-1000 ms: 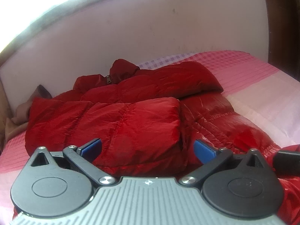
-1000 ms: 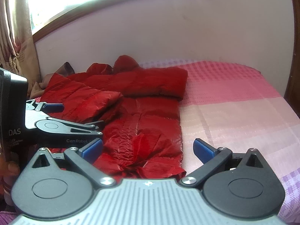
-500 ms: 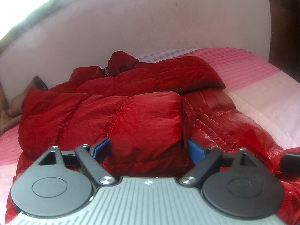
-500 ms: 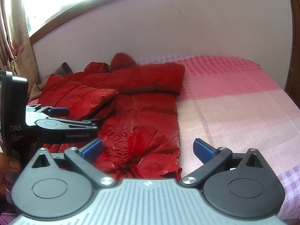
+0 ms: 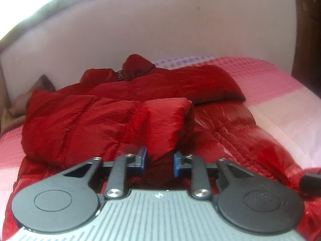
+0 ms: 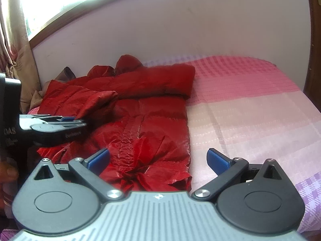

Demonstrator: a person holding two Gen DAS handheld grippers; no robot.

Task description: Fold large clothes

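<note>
Right wrist view: jacket (image 6: 144,124) edge beside bare bedspread (image 6: 250,116)

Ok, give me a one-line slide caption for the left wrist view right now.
Left gripper pinching the folded sleeve of a red puffer jacket spread on a pink bed.

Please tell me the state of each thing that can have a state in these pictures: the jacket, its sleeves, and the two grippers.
Red jacket: lying flat on the bed, partly folded.
Near sleeve: folded across the body, end pinched.
Far sleeve: folded across the chest.
Left gripper: jaws have just been closing, now shut on the near sleeve.
Right gripper: jaws open, holding nothing, above the hem.
</note>
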